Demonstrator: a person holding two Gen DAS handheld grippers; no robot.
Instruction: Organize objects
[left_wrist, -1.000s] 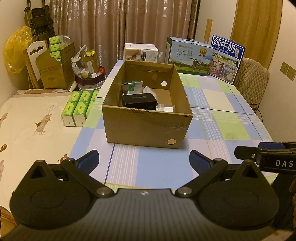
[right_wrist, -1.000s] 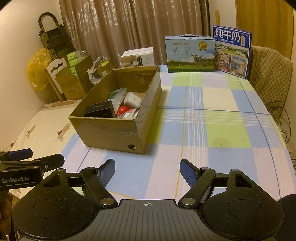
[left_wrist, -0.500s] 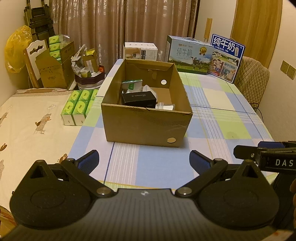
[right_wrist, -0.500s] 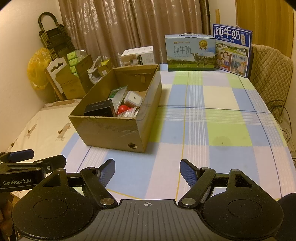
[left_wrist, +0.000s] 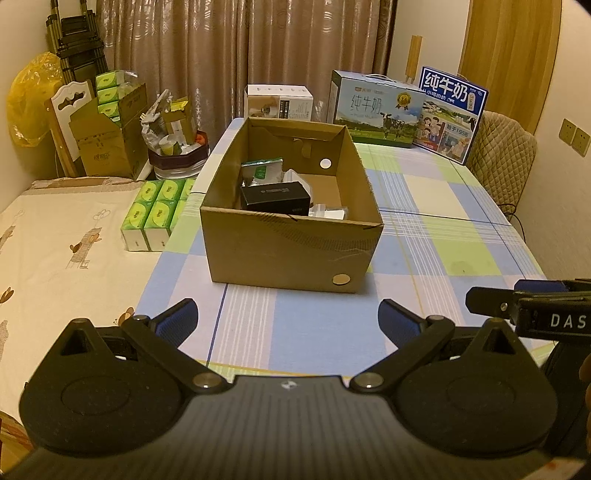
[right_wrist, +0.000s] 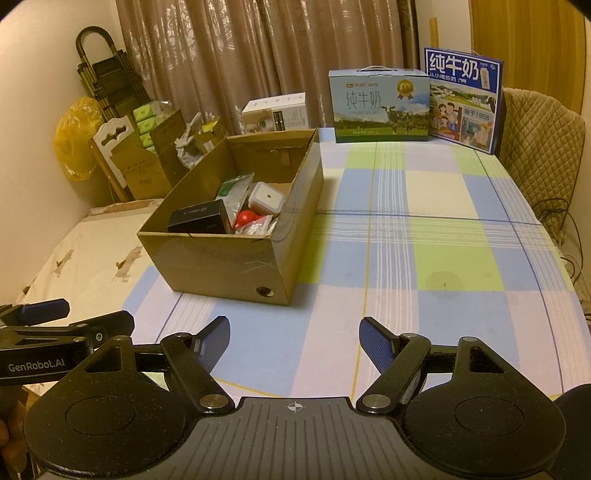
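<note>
Both wrist views toward shared cardboard box.

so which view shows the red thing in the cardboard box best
The right wrist view. It looks into the cardboard box from its open corner, so the red object shows beside the black box. In the left wrist view the black box and the near wall hide it entirely.

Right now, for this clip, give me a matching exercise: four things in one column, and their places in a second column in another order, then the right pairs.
Things:
1. black box
2. red ball
3. green tissue packs
4. blue milk carton

Places:
A. beside the table's left edge, outside the cardboard box
B. standing at the table's far end
C. in the cardboard box, against its near wall
D. in the cardboard box, in front of the white square container

Pairs: 1-C, 2-D, 3-A, 4-B
</note>
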